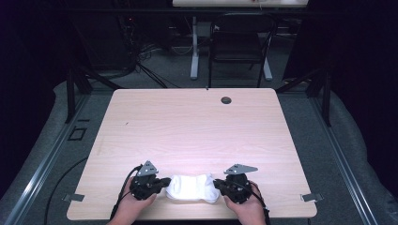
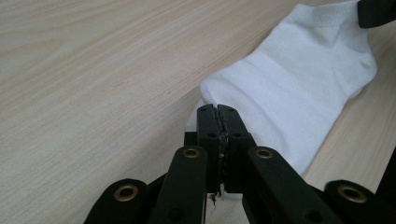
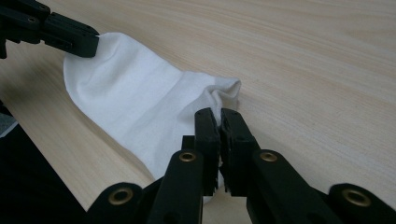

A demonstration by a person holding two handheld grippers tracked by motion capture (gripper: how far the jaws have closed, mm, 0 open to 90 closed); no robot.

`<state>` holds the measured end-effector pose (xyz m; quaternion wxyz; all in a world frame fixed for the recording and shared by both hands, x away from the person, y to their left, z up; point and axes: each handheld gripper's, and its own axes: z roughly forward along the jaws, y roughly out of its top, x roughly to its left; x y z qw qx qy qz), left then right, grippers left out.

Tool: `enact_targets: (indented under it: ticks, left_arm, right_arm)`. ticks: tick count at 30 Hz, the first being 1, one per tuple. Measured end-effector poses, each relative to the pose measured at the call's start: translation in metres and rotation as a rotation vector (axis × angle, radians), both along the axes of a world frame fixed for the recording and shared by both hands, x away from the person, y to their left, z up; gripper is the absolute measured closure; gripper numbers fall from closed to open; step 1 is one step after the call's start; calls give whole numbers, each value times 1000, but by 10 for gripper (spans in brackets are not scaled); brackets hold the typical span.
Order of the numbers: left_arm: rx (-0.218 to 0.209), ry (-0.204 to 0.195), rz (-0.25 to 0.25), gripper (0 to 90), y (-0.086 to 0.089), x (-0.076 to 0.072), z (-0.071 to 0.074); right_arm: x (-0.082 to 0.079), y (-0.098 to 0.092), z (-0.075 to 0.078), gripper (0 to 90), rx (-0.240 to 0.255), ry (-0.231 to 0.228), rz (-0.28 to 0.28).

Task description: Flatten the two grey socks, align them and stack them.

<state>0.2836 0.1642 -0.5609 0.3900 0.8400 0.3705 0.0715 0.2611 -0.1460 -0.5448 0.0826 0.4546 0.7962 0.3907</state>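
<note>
Readable text: none in any of the three views.
White sock (image 2: 299,88): plain fabric with a ribbed cuff, with no logo, size mark or lettering to be seen.
Gripper jaws: black, with brass-coloured rivets, bearing no printed marks or numbers.
Grey plates on the grippers: too small in the high view to tell whether anything is written on them.
Wooden table (image 1: 187,122): bare wood grain, no sticker or label.
Floor marking (image 1: 76,134): a square outline left of the table, a shape and not a character.
</note>
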Motion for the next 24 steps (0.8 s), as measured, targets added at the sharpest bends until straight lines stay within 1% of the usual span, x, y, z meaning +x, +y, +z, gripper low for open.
enact_targets:
  ticks: [1,2,3,4,5,6,7,8,9,11,13,14,15,16,17,19,20,21,22,23,24]
  left_arm:
    - [5,-8,0,889,0,0,-1]
    - [5,-1,1,889,-1,0,-2]
    - [6,1,1,888,-1,0,-2]
    - [4,-2,4,888,-1,0,-3]
    - [6,-1,2,887,-1,1,-3]
    - [9,0,0,886,0,1,-3]
    - [6,3,6,885,0,1,-4]
    - [7,-1,7,884,0,2,-5]
    - [11,1,0,881,0,3,-6]
    - [9,4,3,872,-1,3,-8]
    - [10,-2,7,857,-2,3,-8]
    - [8,-5,2,839,-1,3,-7]
    - [5,-15,4,819,-1,2,-5]
    - [9,-32,-3,811,0,2,-3]
    - [3,-44,-4,798,0,1,0]
    - [-25,-55,-11,771,1,0,5]
    - [-32,-57,-9,763,1,-1,7]
    - [-32,-69,-11,755,2,-2,9]
    - [-44,-68,-8,745,2,-2,10]
    - [-51,-65,-8,734,2,-3,11]
    - [-53,-63,-10,727,1,-3,11]
  right_arm:
    - [0,0,-1,862,-3,4,-2]
    - [0,0,-1,862,-2,4,-1]
    - [1,0,-2,862,-9,5,2]
    - [1,0,-3,862,-5,2,-2]
    - [1,0,-3,862,-10,5,1]
    - [1,1,-4,862,-6,18,-4]
    - [2,1,-5,862,-10,16,1]
    - [2,1,-6,861,-17,14,8]
    - [2,2,-6,860,-15,24,5]
    - [2,3,-9,854,-28,21,12]
    - [2,4,-11,836,-43,29,14]
    - [2,4,-11,807,-48,31,18]
    - [2,4,-11,785,-35,19,12]
    - [2,4,-9,779,-33,7,9]
    - [1,3,-7,768,-33,-3,9]
    - [0,2,-1,751,-25,-33,9]
    - [-2,3,1,747,-15,-60,-1]
    - [-2,3,3,747,-22,-74,5]
    - [-4,5,5,748,-18,-92,8]
    - [-5,7,6,749,-11,-107,24]
    - [-6,9,7,748,-7,-115,33]
